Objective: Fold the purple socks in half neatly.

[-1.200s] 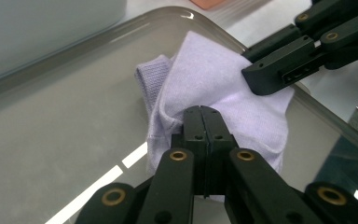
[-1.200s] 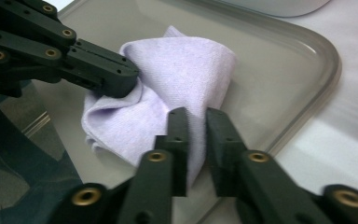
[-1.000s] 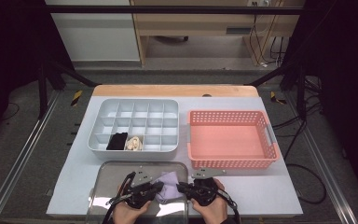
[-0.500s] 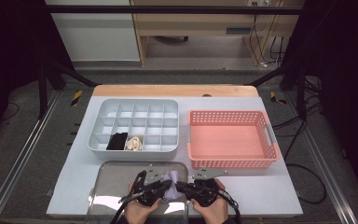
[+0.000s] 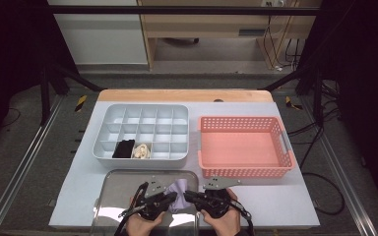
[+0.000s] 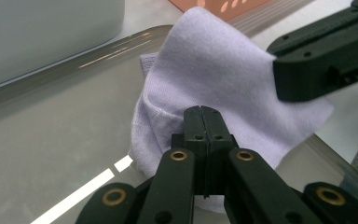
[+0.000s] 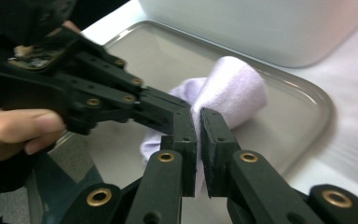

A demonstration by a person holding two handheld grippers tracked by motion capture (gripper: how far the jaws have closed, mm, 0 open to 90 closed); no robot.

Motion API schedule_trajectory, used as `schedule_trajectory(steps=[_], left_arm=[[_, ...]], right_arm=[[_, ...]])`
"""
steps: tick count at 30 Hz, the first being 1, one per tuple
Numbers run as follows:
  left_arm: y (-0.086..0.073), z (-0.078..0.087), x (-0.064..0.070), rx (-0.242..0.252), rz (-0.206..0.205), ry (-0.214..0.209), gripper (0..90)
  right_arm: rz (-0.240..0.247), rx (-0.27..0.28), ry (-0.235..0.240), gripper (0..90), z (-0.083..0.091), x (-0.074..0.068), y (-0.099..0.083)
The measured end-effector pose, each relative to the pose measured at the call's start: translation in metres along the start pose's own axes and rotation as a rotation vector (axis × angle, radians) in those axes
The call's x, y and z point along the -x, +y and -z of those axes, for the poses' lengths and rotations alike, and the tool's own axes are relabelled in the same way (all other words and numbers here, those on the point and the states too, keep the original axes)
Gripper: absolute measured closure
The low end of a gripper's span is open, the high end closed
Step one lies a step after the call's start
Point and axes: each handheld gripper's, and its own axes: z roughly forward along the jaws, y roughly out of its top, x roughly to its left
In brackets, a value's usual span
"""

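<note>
A lilac cloth (image 5: 179,188) lies bunched on the metal tray (image 5: 113,196) near the table's front edge. My left gripper (image 5: 173,197) comes at it from the left and my right gripper (image 5: 187,195) from the right, tips almost meeting. In the left gripper view the left gripper (image 6: 204,117) is shut on a fold of the cloth (image 6: 214,70), with the right gripper's jaw (image 6: 326,60) on the cloth's far side. In the right gripper view the right gripper (image 7: 198,125) pinches an edge of the cloth (image 7: 235,91), beside the left gripper (image 7: 168,109).
A grey compartment box (image 5: 142,112) stands behind the tray, holding a black item (image 5: 123,148) and a beige item (image 5: 141,151) in its front row. A pink basket (image 5: 246,169) sits to the right. The tray's raised rim (image 7: 317,100) runs close to the cloth.
The left gripper has edged right toward the right gripper, and the cloth between them looks more bunched up. The right hand has barely moved.
</note>
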Motion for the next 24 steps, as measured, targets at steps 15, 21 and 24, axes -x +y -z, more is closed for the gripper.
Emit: schedule_trajectory(steps=[15,21,24], left_arm=[[0.001,0.033,-0.027,0.066,0.043,0.035,89.5],[-0.014,0.035,-0.040,0.018,0.047,0.059,89.5],[-0.019,0.029,-0.039,-0.015,0.032,0.047,89.5]], right_arm=[[-0.014,-0.009,-0.003,85.1,-0.002,0.004,0.001],[-0.013,-0.007,-0.008,85.0,-0.002,0.005,0.001],[-0.012,-0.011,-0.005,85.0,-0.004,0.004,0.002]])
